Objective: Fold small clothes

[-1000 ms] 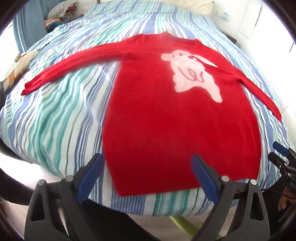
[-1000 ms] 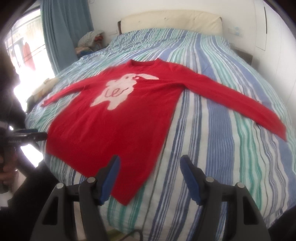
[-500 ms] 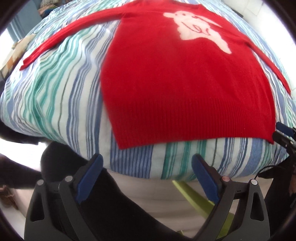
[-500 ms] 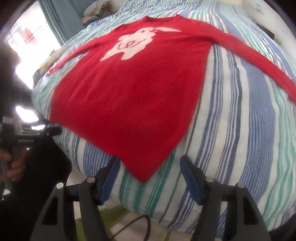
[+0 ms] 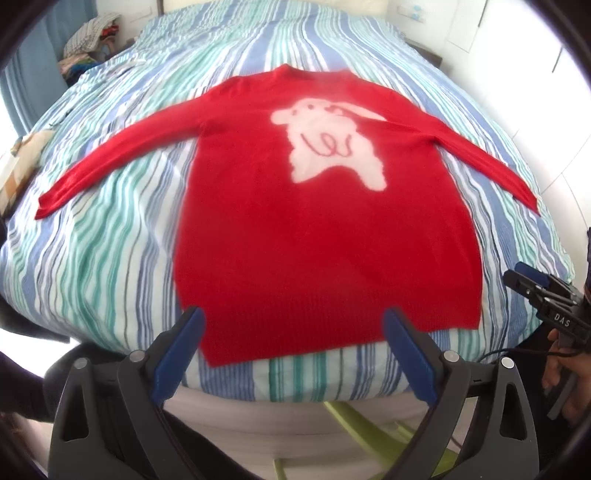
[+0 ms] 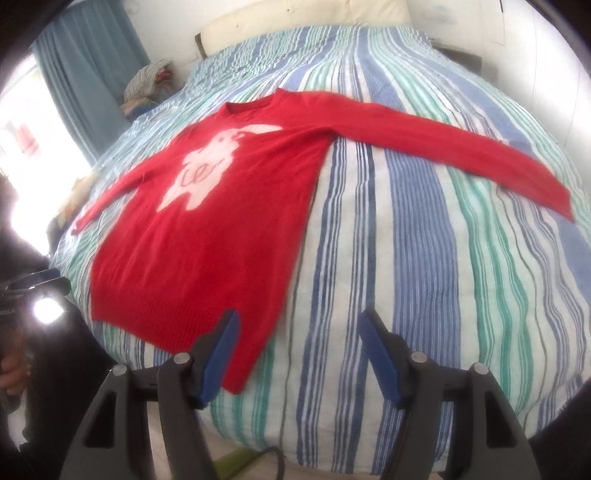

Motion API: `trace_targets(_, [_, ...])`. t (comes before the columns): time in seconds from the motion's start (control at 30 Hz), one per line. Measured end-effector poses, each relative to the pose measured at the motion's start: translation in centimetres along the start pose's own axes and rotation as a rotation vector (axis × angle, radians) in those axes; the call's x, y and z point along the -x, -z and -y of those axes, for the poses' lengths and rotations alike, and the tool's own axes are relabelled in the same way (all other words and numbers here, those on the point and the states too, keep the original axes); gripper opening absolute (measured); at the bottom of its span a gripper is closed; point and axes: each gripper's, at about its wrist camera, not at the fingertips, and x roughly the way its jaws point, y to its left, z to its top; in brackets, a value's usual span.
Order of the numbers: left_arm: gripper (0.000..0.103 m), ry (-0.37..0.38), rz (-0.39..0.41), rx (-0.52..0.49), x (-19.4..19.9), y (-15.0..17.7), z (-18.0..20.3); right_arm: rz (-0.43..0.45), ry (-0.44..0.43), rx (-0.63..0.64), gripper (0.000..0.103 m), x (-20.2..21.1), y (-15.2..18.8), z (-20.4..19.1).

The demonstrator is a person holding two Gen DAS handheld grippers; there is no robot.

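A red long-sleeved sweater (image 5: 325, 229) (image 6: 221, 221) with a white animal on its chest lies flat, face up, on the striped bed, both sleeves spread out. My left gripper (image 5: 293, 325) hovers open above the hem at the bed's near edge, nothing between its blue pads. My right gripper (image 6: 299, 328) is also open and empty, over the sweater's near right hem corner and the bare cover beside it. From the left wrist view the right gripper (image 5: 543, 295) shows at the right edge, held by a hand.
The bed (image 6: 424, 258) has a blue, green and white striped cover and a cream headboard (image 6: 314, 22). A pile of clothes (image 5: 88, 40) lies at its far left corner by a blue curtain (image 6: 85, 70). Something green (image 5: 354, 417) lies on the floor below the bed edge.
Both views dipped toward the bed's near edge half a second ago and have swung back up over the sweater. The sweater has not moved. Both grippers stay open.
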Motion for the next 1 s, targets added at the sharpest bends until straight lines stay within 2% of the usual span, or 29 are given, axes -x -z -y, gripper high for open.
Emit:
trace_targets(0.07, [0.097,0.014,-0.002,-0.015,0.2,0.7,0.6,0.000,-0.002,-0.006,0.067,0.0,0.0,0.0])
trace_targets(0.2, [0.097,-0.030,0.013,-0.062,0.6,1.5,1.2,0.029,-0.002,0.016,0.067,0.8,0.0,-0.2])
trace_targets(0.3, [0.097,-0.037,0.003,-0.046,0.3,1.9,0.3,0.041,-0.004,0.029,0.067,1.0,0.3,-0.3])
trace_targets(0.43, [0.097,-0.016,-0.022,-0.004,-1.1,1.3,-0.7,-0.002,-0.020,0.013,0.067,0.1,0.4,-0.4])
trace_targets(0.53, [0.097,-0.002,-0.035,0.001,-3.5,0.0,-0.1,-0.025,-0.064,0.076,0.066,-0.7,-0.4,-2.1])
trace_targets(0.6, [0.097,-0.004,-0.081,-0.030,-5.9,-0.3,1.0,-0.049,-0.075,0.142,0.067,-1.6,-1.0,-4.1])
trace_targets(0.67, [0.097,-0.018,-0.183,-0.064,-8.5,0.2,2.2,-0.134,-0.098,0.202,0.067,-3.8,-1.1,-5.9])
trace_targets(0.7, [0.097,-0.040,-0.205,-0.081,-8.8,0.7,2.6,-0.192,-0.113,0.220,0.067,-5.3,-0.7,-6.6])
trace_targets(0.77, [0.097,-0.041,-0.193,-0.137,-7.8,1.7,3.4,-0.320,-0.092,0.243,0.068,-7.5,0.8,-7.2])
trace_targets(0.83, [0.097,-0.036,-0.186,-0.176,-6.2,2.7,3.7,-0.315,-0.073,0.319,0.068,-6.7,2.1,-7.9])
trace_targets(0.9, [0.097,-0.042,-0.163,-0.188,-4.4,3.2,3.5,-0.350,-0.094,0.343,0.067,-5.5,3.1,-7.8])
trace_targets(1.0, [0.097,-0.042,-0.092,-0.164,-1.5,2.1,2.7,-0.309,-0.162,0.229,0.067,-3.2,2.6,-5.0])
